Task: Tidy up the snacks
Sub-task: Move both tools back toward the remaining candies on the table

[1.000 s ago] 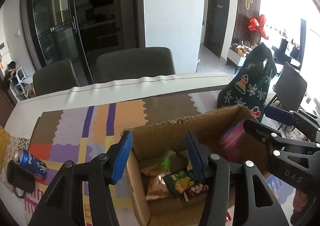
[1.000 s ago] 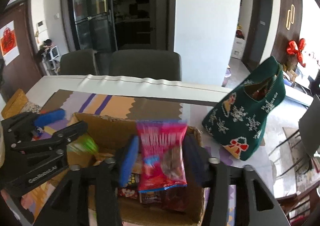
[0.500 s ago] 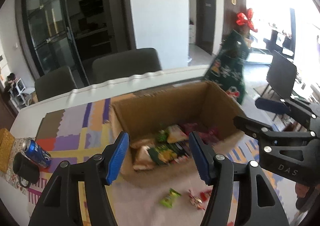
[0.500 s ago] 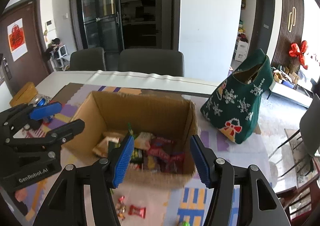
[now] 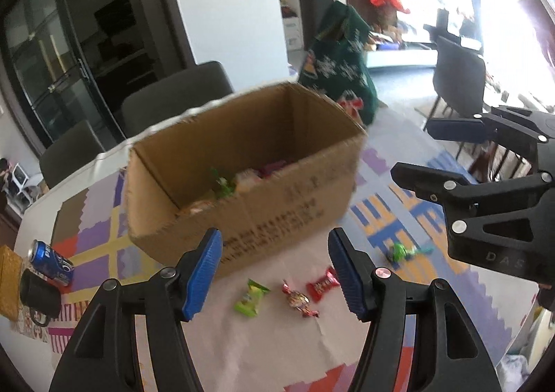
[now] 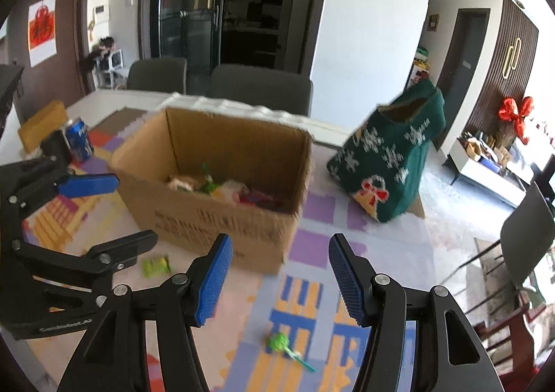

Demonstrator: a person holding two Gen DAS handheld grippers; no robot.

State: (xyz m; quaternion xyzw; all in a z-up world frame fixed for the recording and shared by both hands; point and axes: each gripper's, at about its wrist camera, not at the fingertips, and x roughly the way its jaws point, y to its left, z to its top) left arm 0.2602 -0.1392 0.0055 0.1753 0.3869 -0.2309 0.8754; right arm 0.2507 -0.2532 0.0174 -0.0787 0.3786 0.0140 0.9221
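An open cardboard box (image 5: 263,191) holding several snack packets stands on the patterned table mat; it also shows in the right wrist view (image 6: 222,215). My left gripper (image 5: 275,274) is open and empty, above and in front of the box. Just below it lie a green candy (image 5: 250,298), a silver-red candy (image 5: 297,300) and a red candy (image 5: 322,286). My right gripper (image 6: 277,281) is open and empty, also in front of the box. A green lollipop (image 6: 282,345) lies under it, also seen in the left wrist view (image 5: 399,251). A green candy (image 6: 156,265) lies left of it.
A green Christmas bag (image 6: 392,166) stands right of the box. A blue can (image 5: 50,259) and a dark mug (image 5: 38,293) sit at the table's left edge, by a yellow box (image 6: 41,123). Dark chairs (image 6: 260,88) stand behind the table.
Both grippers pulled back and up from the box. The right gripper let go of the pink packet, which now lies in the box. Loose candies on the mat came into view.
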